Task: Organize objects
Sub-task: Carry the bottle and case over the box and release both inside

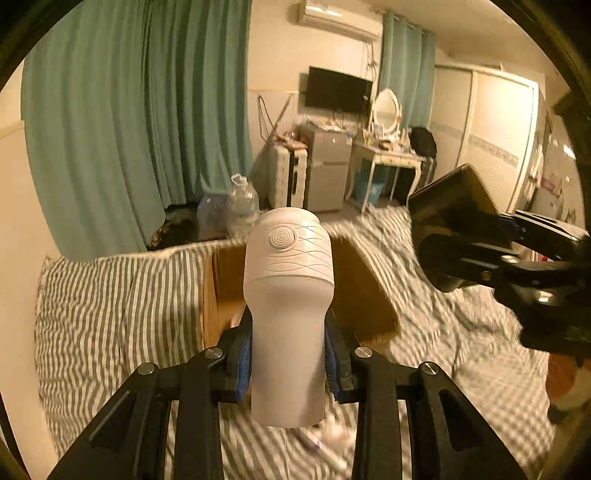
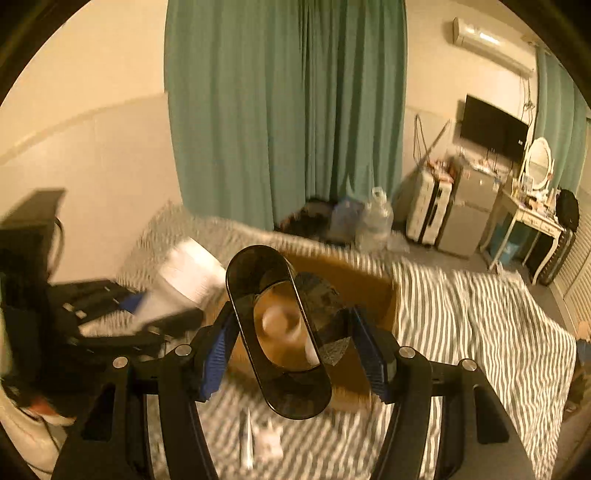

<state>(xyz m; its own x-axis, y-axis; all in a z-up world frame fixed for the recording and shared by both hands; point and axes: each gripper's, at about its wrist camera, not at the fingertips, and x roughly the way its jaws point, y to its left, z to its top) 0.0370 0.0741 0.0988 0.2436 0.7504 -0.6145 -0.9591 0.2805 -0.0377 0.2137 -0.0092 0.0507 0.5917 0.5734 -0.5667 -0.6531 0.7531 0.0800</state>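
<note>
- Striped grey-and-white bedding covers a bed that fills the lower part of both wrist views; an open cardboard box sits on it and serves as the landmark.
- Nearest in the left wrist view, the left gripper clamps its blue-padded fingers on the narrow lower body of a white plastic canister, held upright in front of the box.
- The canister widens toward a rounded top with a raised spiral disc and fine wavy lines moulded into it.
- On the bedding on the near side of the box lie small pale items, too blurred to name.
- Nearest in the right wrist view, the right gripper grips a dark, glossy oblong case between its blue pads, tilted, just above the near edge of the box.
- The case has a rounded-end black rim, a reflective face and patterned dark sides.
- Each gripper appears, blurred, at the edge of the other's view, one either side of the box.
- Beyond the box stand clear water jugs on the floor.
- Farther off are teal curtains, a white suitcase, a small grey fridge, a wall television, a dressing table with an oval mirror and an air conditioner.
</note>
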